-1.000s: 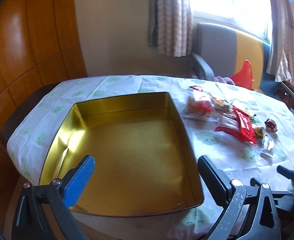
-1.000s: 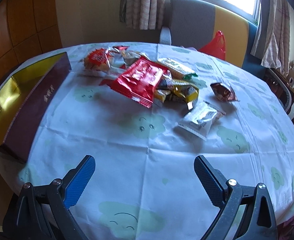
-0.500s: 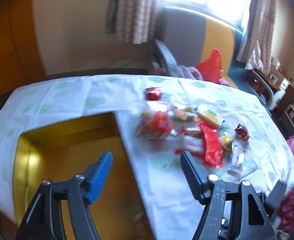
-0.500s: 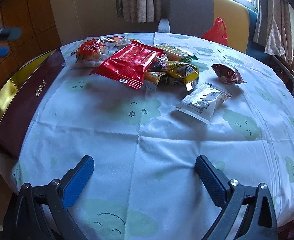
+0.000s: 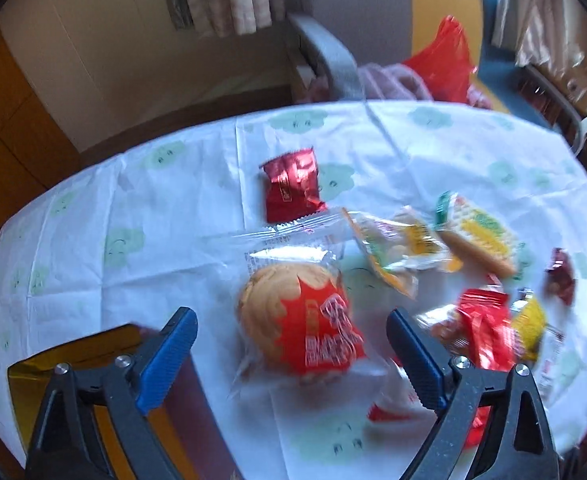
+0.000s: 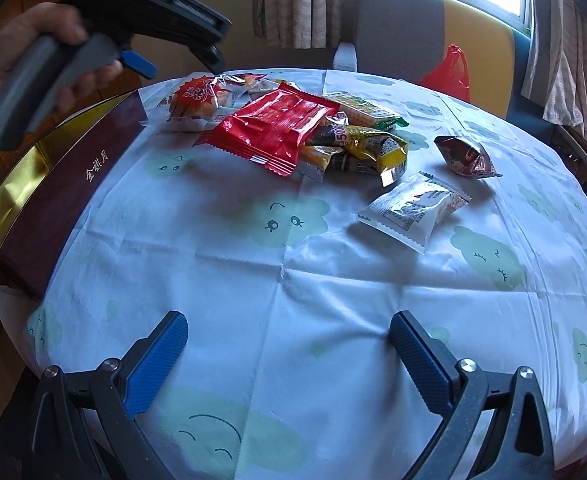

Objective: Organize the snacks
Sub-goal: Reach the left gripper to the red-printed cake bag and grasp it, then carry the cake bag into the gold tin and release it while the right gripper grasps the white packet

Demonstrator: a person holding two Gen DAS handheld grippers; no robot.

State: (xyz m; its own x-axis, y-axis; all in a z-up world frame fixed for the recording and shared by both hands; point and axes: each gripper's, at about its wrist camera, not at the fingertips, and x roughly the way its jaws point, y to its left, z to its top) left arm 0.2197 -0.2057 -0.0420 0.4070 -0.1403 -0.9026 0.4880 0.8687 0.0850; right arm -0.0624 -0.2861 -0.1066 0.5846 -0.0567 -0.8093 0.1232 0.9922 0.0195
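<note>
- Left wrist view: the left gripper hangs wide open over a round biscuit in a clear wrapper with a red label; the pack lies between the jaws, untouched, and the jaws have just been opening.
- Ahead of these tongs lies a small red foil packet; to their right the snack heap crowds the white cloud-print tablecloth, which is bare to their left.
- A gold-lined rectangular tin with maroon sides shows only a corner behind the left finger; a second ago it filled this view, empty.
- Right wrist view: the right gripper stands wide open, holding nothing, over bare cloth near the table's edge.
- Ahead lie a large red foil bag and a white sachet.
</note>
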